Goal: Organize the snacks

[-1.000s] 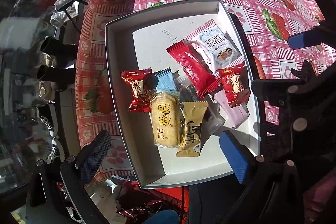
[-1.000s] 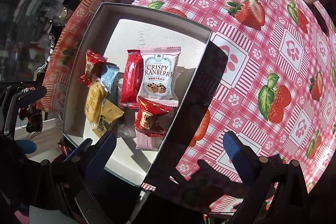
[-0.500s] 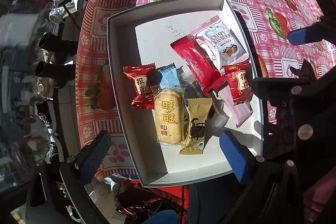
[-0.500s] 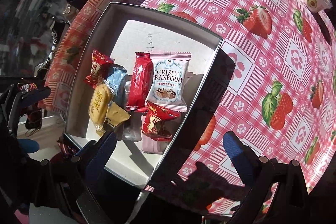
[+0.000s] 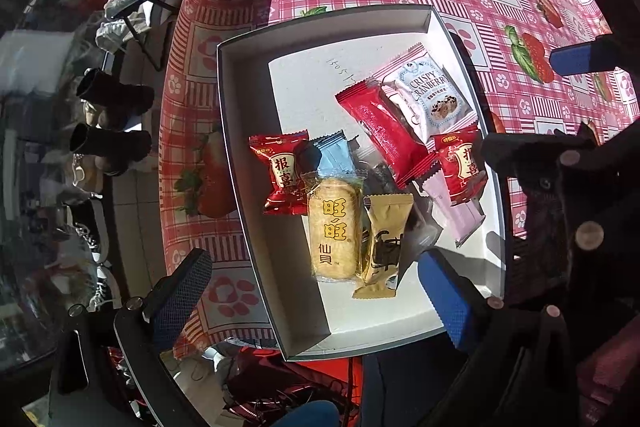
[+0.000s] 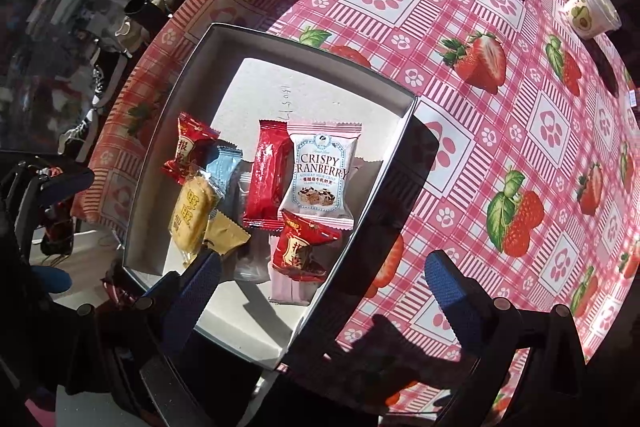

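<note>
Currently the desk (image 6: 500, 115), covered in a glossy pink checked cloth with strawberry and paw prints, carries a shallow rectangular box (image 5: 244, 163) of stiff white card with dark outer walls near its left edge. All visible snacks lie inside this box, so collection appears largely done; aligning them appears to remain, since several wrappers overlap. The largest, a white crimped-edge cranberry nougat packet (image 6: 322, 177), touches a long red foil bar (image 6: 267, 175) on its left. Nearer lie a clear-wrapped yellow rice cracker (image 5: 334, 231), a tan foil sachet (image 5: 384, 247), a pale pink packet (image 5: 460, 215), a light blue packet (image 5: 334, 157) and two small red twist-end candies (image 5: 282, 173). An avocado-print cup (image 6: 592, 13) stands far right. The left gripper (image 5: 316, 303) and right gripper (image 6: 324, 291) hover over the box's near end, jaws spread wide, holding nothing.
</note>
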`<action>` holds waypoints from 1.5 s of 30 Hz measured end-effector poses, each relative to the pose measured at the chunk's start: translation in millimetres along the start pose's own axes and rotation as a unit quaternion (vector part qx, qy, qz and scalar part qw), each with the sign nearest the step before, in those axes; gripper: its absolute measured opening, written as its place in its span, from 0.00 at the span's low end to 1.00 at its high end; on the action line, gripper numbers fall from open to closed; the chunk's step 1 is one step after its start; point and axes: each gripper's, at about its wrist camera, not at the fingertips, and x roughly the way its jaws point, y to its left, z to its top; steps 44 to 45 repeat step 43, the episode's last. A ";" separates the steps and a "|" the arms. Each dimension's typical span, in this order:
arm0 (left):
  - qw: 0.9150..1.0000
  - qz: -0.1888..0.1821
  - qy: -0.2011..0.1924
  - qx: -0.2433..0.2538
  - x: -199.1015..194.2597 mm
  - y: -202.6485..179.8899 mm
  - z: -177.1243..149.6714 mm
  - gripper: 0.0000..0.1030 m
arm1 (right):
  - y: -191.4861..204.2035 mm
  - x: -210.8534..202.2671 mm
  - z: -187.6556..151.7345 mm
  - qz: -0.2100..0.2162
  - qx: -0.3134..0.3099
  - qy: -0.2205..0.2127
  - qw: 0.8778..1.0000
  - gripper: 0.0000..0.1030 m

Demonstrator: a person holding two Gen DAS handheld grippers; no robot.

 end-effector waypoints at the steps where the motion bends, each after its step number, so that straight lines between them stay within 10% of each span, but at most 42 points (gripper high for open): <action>1: 1.000 0.000 -0.002 0.000 -1.1 0.7 -0.3 1.00 | 1.1 -2.1 0.1 -0.002 -0.001 -0.005 1.000 0.99; 45: 0.999 -0.048 -0.011 -0.023 5.3 14.9 7.6 1.00 | 15.6 3.6 4.8 -0.029 -0.019 -0.005 0.999 0.99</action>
